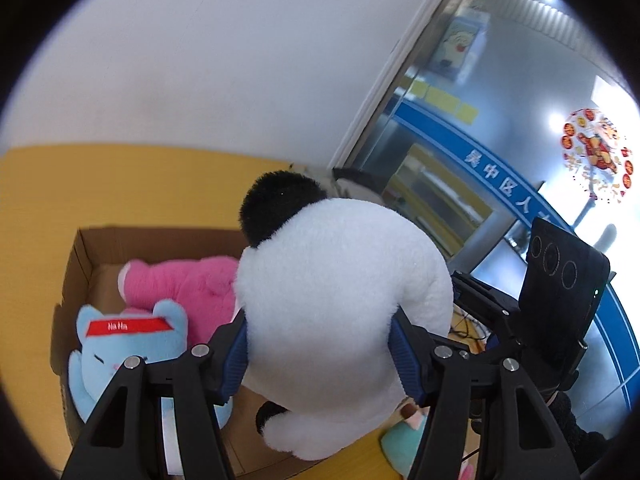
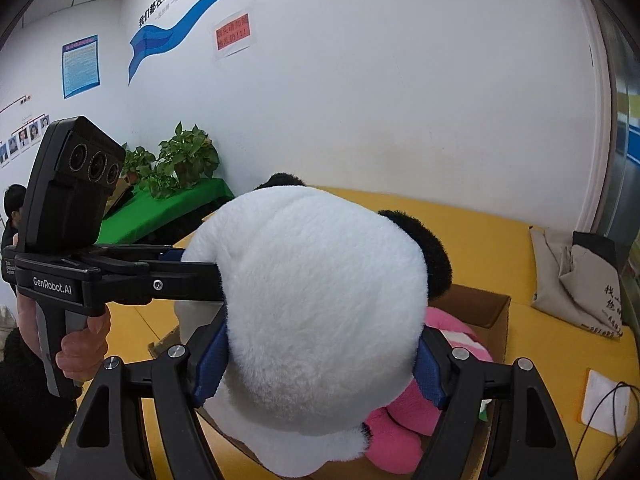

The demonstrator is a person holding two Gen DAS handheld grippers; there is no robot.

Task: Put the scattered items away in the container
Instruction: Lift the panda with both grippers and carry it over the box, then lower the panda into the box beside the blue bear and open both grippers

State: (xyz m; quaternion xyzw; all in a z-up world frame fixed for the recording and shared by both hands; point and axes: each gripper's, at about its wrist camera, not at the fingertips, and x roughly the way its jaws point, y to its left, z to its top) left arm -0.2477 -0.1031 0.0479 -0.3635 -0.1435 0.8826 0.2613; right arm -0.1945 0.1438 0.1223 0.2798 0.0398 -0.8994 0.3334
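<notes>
A large white plush panda (image 1: 332, 300) with black ears is clamped by both tongs at once: the left tongs (image 1: 320, 354) press their blue pads into its flanks about half open, and the right tongs (image 2: 320, 364) squeeze the same white body from the other side, spread wide around its bulk. The panda hangs above the open cardboard box (image 1: 76, 264), hiding most of the box's near side. Inside the box, behind the panda, lie a pink plush (image 1: 188, 284) and, nearer the box's front corner, a light blue cat plush (image 1: 120, 352) with a red headband. A mint-coloured toy (image 1: 400, 444) lies outside the box, just beside its near edge. The box sits on a yellow worktop (image 1: 32, 208) against a white wall. Beyond the box, at the worktop's far edge, rests a beige cloth bag (image 2: 576, 280); nearer than the box lies a white pad (image 2: 604, 404) with a cable. A hand (image 2: 80, 348) grips the left tool's handle.
</notes>
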